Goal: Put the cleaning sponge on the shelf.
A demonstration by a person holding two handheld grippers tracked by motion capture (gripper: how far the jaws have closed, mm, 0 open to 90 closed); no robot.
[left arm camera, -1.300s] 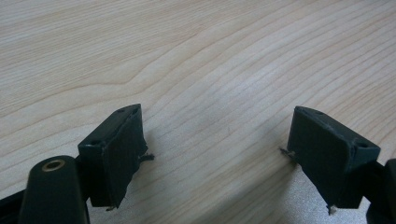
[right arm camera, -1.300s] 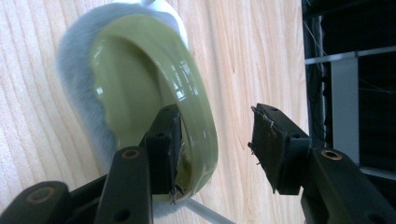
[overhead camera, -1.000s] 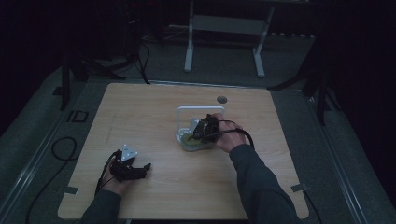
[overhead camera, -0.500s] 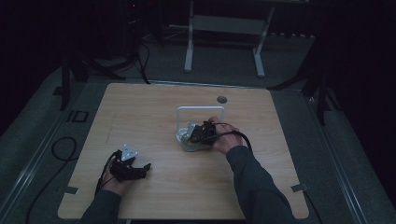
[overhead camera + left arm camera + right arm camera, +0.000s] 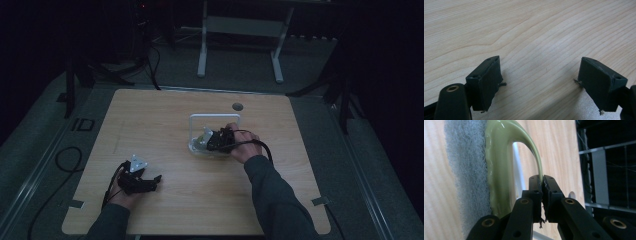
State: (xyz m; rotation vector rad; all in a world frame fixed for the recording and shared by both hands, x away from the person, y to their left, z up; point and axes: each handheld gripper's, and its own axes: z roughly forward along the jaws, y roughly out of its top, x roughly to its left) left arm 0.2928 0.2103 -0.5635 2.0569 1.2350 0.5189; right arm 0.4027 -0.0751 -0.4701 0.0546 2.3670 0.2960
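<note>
The desk is a pale wood top, bare over most of its face. Near its middle, a little toward three o'clock, stands a white wire frame, upright, with a shallow white tray or base under it whose make is hard to tell in the dim high view.

The right claw lies at that frame, reaching in from the three o'clock side with the person's hand behind it. The left claw rests well apart, toward seven o'clock near the front edge, and is by far the farther of the two.

In the right gripper view a grey felt-like pad lies flat, and on it a soft, pale green sheet, something like silicone. Its long axis runs away from the claw toward twelve o'clock in that view. One edge curls up off the pad in an arch and comes down into the right claw, whose jaws are pressed together on that thin edge.

So the green sheet lies ahead of and just to eleven o'clock of the pinch; peeling it free would probably mean drawing back along that long axis.

In the left gripper view the left claw stands wide apart over bare wood, holding nothing.
</note>
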